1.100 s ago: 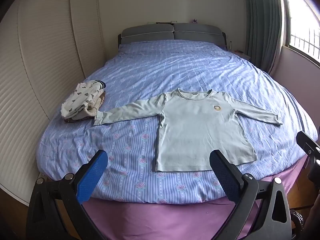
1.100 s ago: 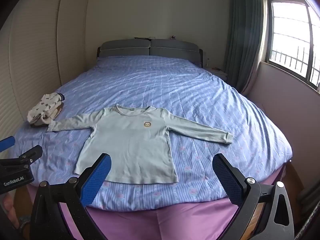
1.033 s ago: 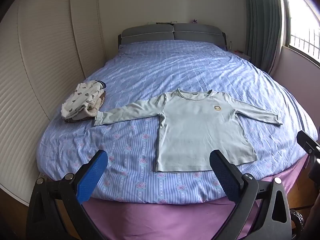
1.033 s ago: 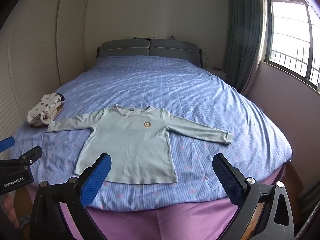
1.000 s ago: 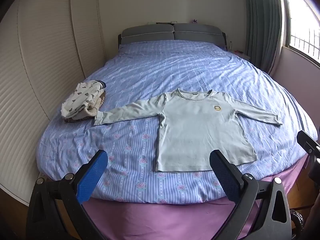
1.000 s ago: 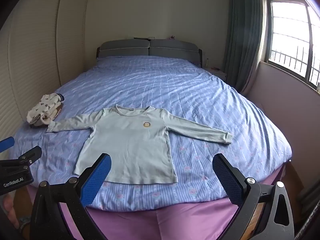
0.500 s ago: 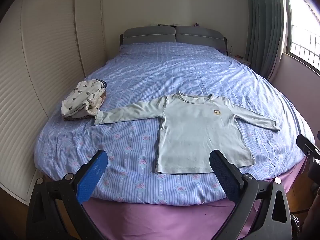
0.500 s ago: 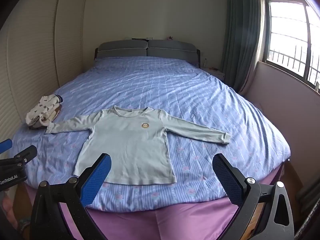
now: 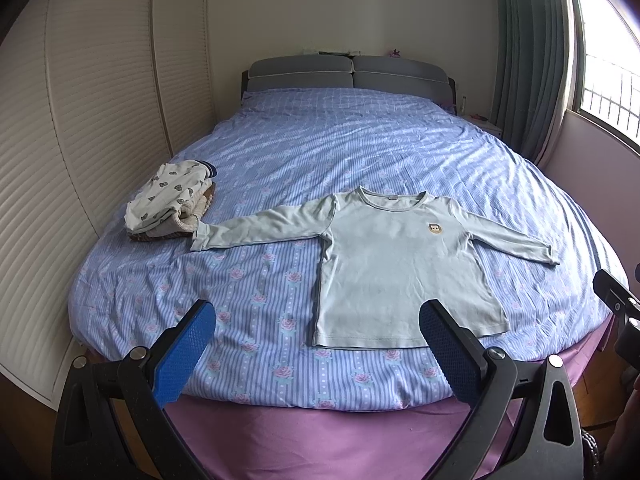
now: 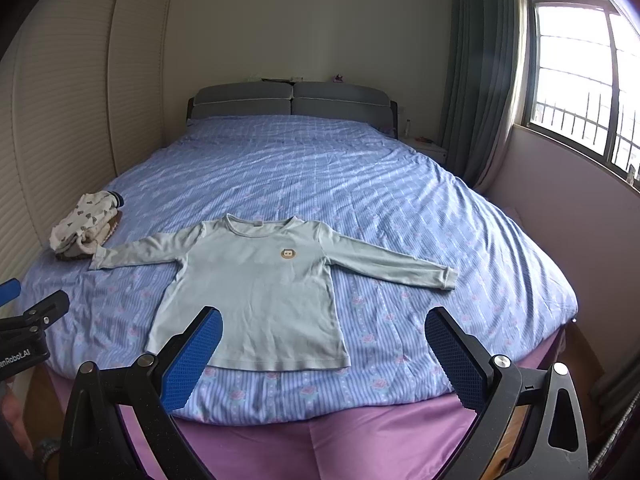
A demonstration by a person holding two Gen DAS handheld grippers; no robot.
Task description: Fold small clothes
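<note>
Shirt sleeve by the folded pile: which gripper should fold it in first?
Probably left. The left gripper hangs open nearer that sleeve; the right gripper, also open, faces the shirt body and other sleeve.

Both wrist views face bed (image 9: 360, 152) from foot

Left gripper (image 9: 318, 346) and right gripper (image 10: 322, 354) gape wide, empty.

Ahead of my left gripper (image 9: 316, 322): matt knit cloth shirt (image 9: 394, 268), pale green, smooth. Under it, the bedspread (image 9: 340, 160) is thin woven cloth, finely creased. Below my fingers, the purple sheet (image 9: 320, 436) has a slight sheen. Left of the tongs, folded pile (image 9: 170, 204) looks soft, partly fleecy. My pads (image 10: 192, 360) on the right gripper (image 10: 324, 328) are blue, dimpled; arms matt black plastic, shiny metal screws.
</note>
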